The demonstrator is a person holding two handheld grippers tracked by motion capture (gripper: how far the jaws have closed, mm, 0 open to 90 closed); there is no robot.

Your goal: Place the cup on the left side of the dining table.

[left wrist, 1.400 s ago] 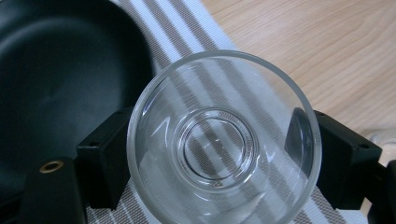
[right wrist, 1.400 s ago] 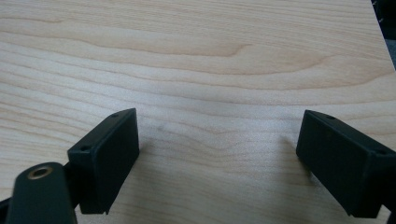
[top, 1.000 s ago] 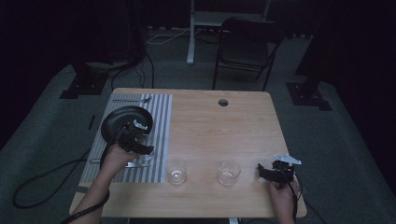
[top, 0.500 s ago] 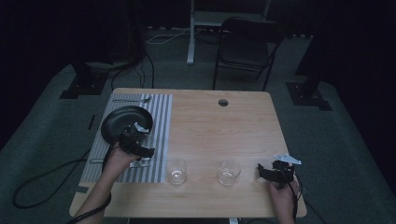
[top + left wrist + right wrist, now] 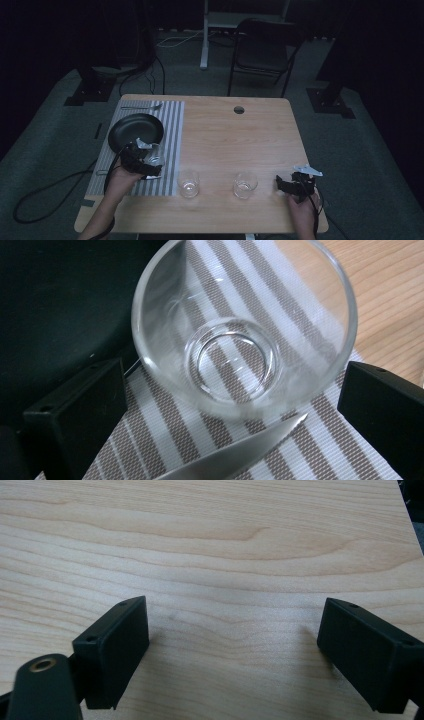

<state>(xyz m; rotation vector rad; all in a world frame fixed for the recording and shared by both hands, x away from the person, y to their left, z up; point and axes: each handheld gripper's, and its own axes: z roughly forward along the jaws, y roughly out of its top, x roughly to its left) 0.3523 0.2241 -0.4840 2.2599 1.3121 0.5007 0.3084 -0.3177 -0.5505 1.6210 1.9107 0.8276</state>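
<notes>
A clear empty glass (image 5: 240, 340) stands upright on the striped placemat (image 5: 320, 450), next to the black plate (image 5: 60, 300). My left gripper (image 5: 230, 385) has it between its jaws, which have just been opening and now stand wide, the pads clear of the glass. In the high view the left gripper (image 5: 144, 161) sits at the plate's (image 5: 135, 131) near edge. My right gripper (image 5: 232, 625) stands open over bare wood with nothing between its jaws, at the table's near right (image 5: 294, 186).
Two more empty glasses (image 5: 188, 182) (image 5: 245, 184) stand on the wooden table (image 5: 235, 140) between my hands. A silvery blade (image 5: 240, 462) lies on the mat under the left gripper. A utensil (image 5: 142, 106) lies at the mat's far end. A chair (image 5: 262, 50) stands beyond the table.
The left hand has shifted a little toward the near edge of the mat and its jaws have come apart from the glass. The right hand has kept still.
</notes>
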